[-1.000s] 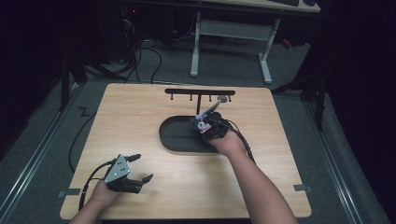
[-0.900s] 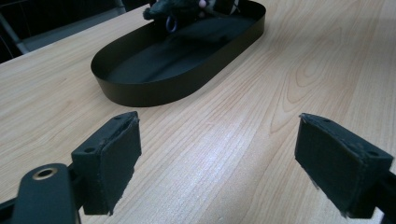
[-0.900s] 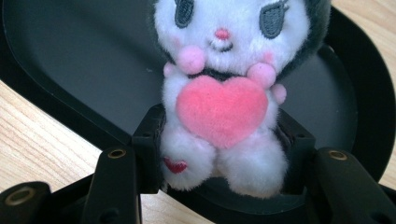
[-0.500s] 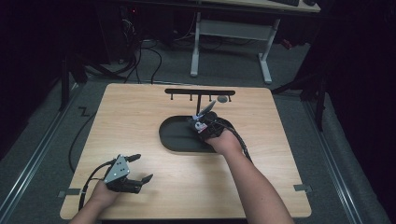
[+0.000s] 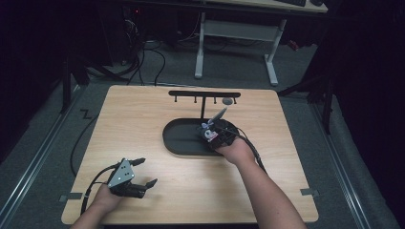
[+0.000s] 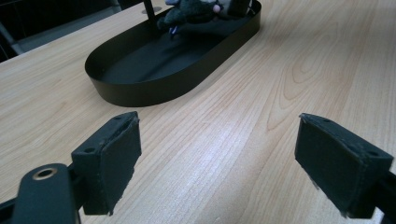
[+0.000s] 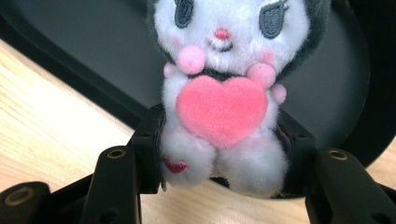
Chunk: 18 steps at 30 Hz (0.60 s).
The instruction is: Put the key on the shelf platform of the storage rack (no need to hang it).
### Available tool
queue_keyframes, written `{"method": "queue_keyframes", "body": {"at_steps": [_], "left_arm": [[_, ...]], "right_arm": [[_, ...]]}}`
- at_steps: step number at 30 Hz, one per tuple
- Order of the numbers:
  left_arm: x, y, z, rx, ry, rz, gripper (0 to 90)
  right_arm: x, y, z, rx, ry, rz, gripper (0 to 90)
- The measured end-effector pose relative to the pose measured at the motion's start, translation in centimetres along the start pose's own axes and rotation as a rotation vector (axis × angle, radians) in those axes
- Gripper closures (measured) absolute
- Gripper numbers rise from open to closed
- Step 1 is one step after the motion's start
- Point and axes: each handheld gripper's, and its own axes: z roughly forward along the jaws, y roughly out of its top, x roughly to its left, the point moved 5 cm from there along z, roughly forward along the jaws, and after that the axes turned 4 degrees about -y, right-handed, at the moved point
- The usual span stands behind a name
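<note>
A small white and dark plush toy [image 7: 222, 102] holding a pink heart sits between the jaws of my right gripper [image 7: 219, 154], which is shut on its lower body. In the high view the right gripper [image 5: 210, 130] holds the plush toy [image 5: 207, 131] over the right end of the black oval tray [image 5: 179, 138]. My left gripper [image 5: 143, 172] rests open near the table's front left, its pads [image 6: 112, 154] wide apart over bare wood. The left gripper view shows the black tray [image 6: 140, 88] ahead, with the plush toy [image 6: 187, 11] at its far end.
A black T-shaped rack with hooks [image 5: 204, 95] stands behind the tray, a small grey item [image 5: 228, 101] hanging from it. Cables trail from both grippers across the wooden table [image 5: 133, 119]. A white desk frame [image 5: 236, 33] stands on the floor beyond.
The right gripper has turned slightly over the tray's right end with the plush in it. The left gripper has stayed in place.
</note>
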Motion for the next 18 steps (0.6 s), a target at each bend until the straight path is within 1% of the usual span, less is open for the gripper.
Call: {"method": "queue_keyframes", "body": {"at_steps": [2,4,6,9,10,11,12,14,15,16,17,18], "left_arm": [[0.0,0.0,0.0,0.0,0.0,-0.003,15.4],[0.0,0.0,0.0,0.001,0.001,-0.003,15.4],[0.0,0.0,0.0,0.002,0.003,-0.002,15.4],[0.0,0.0,0.0,0.005,0.003,-0.001,15.4],[0.0,0.0,0.0,0.005,0.003,-0.001,15.4],[0.0,0.0,0.0,0.004,0.004,-0.002,15.4],[0.0,0.0,0.0,0.004,0.004,-0.004,15.4],[0.0,0.0,0.0,0.004,0.002,-0.003,15.4],[-0.1,0.0,0.0,0.003,0.001,-0.003,15.4],[0.0,0.0,0.0,0.002,0.0,-0.003,15.4],[0.0,0.0,-0.1,0.002,0.0,-0.004,15.4],[0.0,0.0,-0.1,0.003,0.0,-0.006,15.4]], "right_arm": [[-0.2,-0.4,0.2,0.001,0.001,-0.013,47.1],[-0.4,-0.6,0.2,0.007,-0.011,-0.011,47.0],[-0.7,-0.7,0.1,0.004,-0.008,-0.003,47.0],[-0.8,-0.5,0.2,0.002,-0.004,0.013,47.0],[-0.9,-0.4,0.2,0.0,-0.003,0.008,47.0],[-0.9,-0.4,0.3,0.002,-0.003,0.018,46.9],[-1.0,-0.3,0.4,-0.002,-0.001,0.013,46.9],[-1.0,-0.1,0.6,0.0,0.002,0.021,46.8],[-1.0,0.0,0.7,0.003,0.002,0.037,46.7],[-1.0,0.1,0.9,-0.002,0.0,0.03,46.5],[-1.0,0.1,1.0,-0.002,-0.001,0.045,46.5],[-1.0,0.2,1.2,-0.005,0.002,0.036,46.3]]}}
